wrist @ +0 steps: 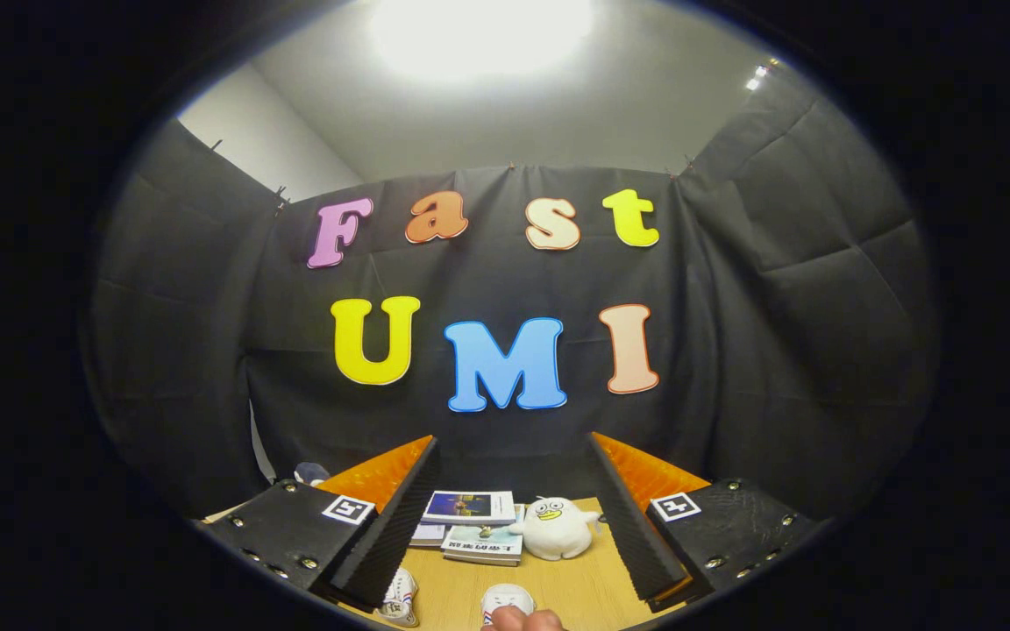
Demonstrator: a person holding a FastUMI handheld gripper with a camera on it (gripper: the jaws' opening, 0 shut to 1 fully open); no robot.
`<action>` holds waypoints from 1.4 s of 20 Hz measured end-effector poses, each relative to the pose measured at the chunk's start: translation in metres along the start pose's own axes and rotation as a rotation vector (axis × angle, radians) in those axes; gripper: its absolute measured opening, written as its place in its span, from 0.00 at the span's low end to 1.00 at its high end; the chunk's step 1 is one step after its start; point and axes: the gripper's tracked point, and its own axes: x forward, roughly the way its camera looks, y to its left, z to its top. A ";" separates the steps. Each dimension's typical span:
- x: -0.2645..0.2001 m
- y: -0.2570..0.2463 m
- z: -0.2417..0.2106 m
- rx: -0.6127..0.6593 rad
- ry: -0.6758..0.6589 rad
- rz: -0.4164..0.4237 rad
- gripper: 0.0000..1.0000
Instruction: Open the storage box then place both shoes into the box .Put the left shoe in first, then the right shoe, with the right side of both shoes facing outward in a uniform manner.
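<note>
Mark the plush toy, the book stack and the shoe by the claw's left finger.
plush toy (pixel 555 528), gripper view, on its white belly.
book stack (pixel 471 506), gripper view, on the top book's cover.
shoe (pixel 399 598), gripper view, on its white upper.

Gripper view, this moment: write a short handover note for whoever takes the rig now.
Gripper: open, jaws wide apart, holding nothing, held above the wooden table.
Shoes: two white shoes on the table near the jaws, one beside the left finger, one between the fingers, with a person's fingertips at it.
Beyond them: a stack of books and a white plush toy.
Done: nothing visible; neither shoe is gripped.
Left: find and open the storage box, then left shoe in, then right.
</note>
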 end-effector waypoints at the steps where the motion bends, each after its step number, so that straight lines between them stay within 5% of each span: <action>1: -0.001 -0.001 -0.001 0.001 0.003 -0.006 0.99; 16: 0.006 0.027 -0.037 0.033 0.076 0.045 0.99; 28: 0.029 0.105 -0.126 0.188 0.301 0.261 0.99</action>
